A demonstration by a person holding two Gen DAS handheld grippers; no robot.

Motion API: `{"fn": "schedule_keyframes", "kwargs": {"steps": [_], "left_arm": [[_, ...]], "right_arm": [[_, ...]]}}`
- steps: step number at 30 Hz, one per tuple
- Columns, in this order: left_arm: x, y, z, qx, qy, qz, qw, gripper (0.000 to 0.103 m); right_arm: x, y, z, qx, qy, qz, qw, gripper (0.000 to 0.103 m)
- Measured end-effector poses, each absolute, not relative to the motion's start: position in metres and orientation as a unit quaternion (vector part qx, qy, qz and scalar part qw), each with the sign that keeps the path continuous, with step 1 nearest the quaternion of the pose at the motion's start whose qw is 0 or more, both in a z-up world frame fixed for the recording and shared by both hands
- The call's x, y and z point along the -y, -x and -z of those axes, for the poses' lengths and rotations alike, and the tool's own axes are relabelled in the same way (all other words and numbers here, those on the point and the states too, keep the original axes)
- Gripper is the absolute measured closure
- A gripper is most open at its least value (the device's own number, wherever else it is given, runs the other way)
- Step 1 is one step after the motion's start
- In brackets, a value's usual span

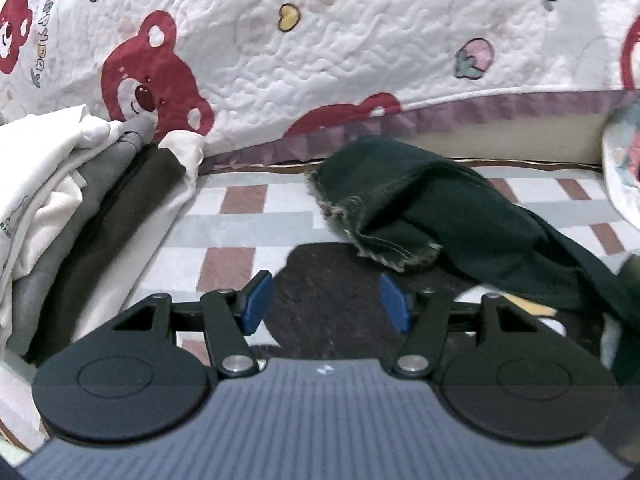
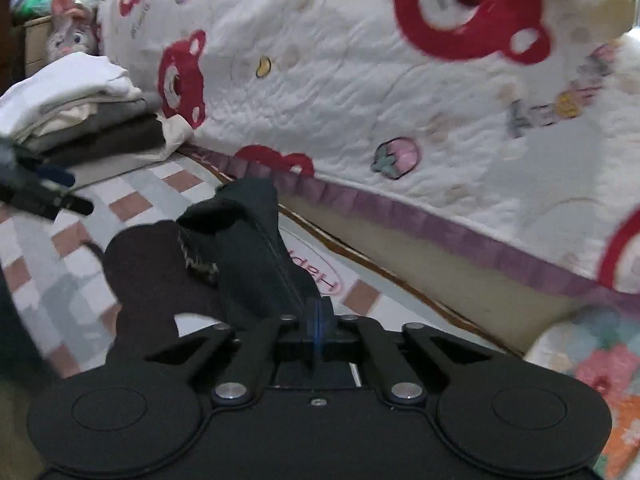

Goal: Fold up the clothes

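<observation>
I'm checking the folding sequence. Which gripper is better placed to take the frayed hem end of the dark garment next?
Left, probably. The left gripper is open and empty, with the frayed hem of the dark garment lying just ahead of it. The right gripper is already shut on the garment's other end.

The right gripper (image 2: 318, 322) has its blue pads pressed together on the near end of a dark green garment (image 2: 256, 256), which runs ahead of the jaws over a checked mat (image 2: 60, 276). Far left of the jaws sits a pile of folded clothes (image 2: 88, 112); a bear-print quilt (image 2: 360, 80) rises beyond.
</observation>
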State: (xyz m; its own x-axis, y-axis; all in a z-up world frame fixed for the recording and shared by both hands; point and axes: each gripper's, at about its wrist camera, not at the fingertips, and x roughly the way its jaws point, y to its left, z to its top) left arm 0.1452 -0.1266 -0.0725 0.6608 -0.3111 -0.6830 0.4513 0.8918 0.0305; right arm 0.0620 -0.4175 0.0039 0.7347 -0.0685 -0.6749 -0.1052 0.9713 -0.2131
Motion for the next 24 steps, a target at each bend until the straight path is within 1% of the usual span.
{"fn": "schedule_keyframes", "kwargs": {"steps": [1,2,3,4,6,7,8,9,10,11,14,16,19,21,24], "left_arm": [[0.127,-0.150,0.077,-0.355,-0.095,0.208,0.906,0.047],[0.125,-0.155,0.082,-0.358,-0.087,0.207,0.906,0.049],[0.123,-0.160,0.088,-0.361,-0.079,0.207,0.906,0.057],[0.120,-0.166,0.095,-0.368,-0.069,0.204,0.904,0.062],[0.112,-0.177,0.110,-0.385,-0.048,0.197,0.901,0.076],[0.110,-0.184,0.117,-0.389,-0.040,0.192,0.900,0.080],[0.108,-0.190,0.123,-0.391,-0.034,0.186,0.901,0.084],[0.110,-0.196,0.126,-0.395,-0.029,0.188,0.899,0.085],[0.113,-0.202,0.128,-0.399,-0.025,0.191,0.896,0.086],[0.116,-0.209,0.130,-0.403,-0.021,0.194,0.894,0.089],[0.127,-0.224,0.135,-0.413,-0.009,0.206,0.887,0.090],[0.135,-0.228,0.134,-0.415,0.004,0.213,0.884,0.090],[0.131,-0.216,0.141,-0.419,0.047,0.230,0.877,0.090],[0.129,-0.204,0.150,-0.426,0.051,0.236,0.872,0.089],[0.127,-0.200,0.166,-0.444,0.060,0.249,0.859,0.089]], "right_arm": [[0.416,-0.079,0.004,-0.374,0.111,-0.008,0.921,0.103],[0.415,-0.095,0.013,-0.383,0.107,-0.004,0.918,0.103],[0.413,-0.109,0.024,-0.391,0.107,0.000,0.914,0.102],[0.412,-0.121,0.035,-0.396,0.107,0.003,0.912,0.099],[0.410,-0.135,0.057,-0.404,0.114,0.006,0.907,0.098],[0.408,-0.139,0.066,-0.410,0.120,0.003,0.904,0.095],[0.407,-0.140,0.073,-0.416,0.127,-0.005,0.901,0.090],[0.405,-0.142,0.080,-0.422,0.133,-0.012,0.897,0.086],[0.405,-0.142,0.086,-0.426,0.138,-0.022,0.894,0.074],[0.404,-0.140,0.091,-0.427,0.141,-0.036,0.892,0.066],[0.402,-0.144,0.103,-0.445,0.154,-0.072,0.879,0.061],[0.400,-0.149,0.109,-0.453,0.162,-0.083,0.873,0.060],[0.401,-0.163,0.109,-0.453,0.164,-0.067,0.874,0.055],[0.401,-0.172,0.108,-0.450,0.164,-0.059,0.876,0.053],[0.402,-0.183,0.102,-0.435,0.154,-0.063,0.885,0.045]]}}
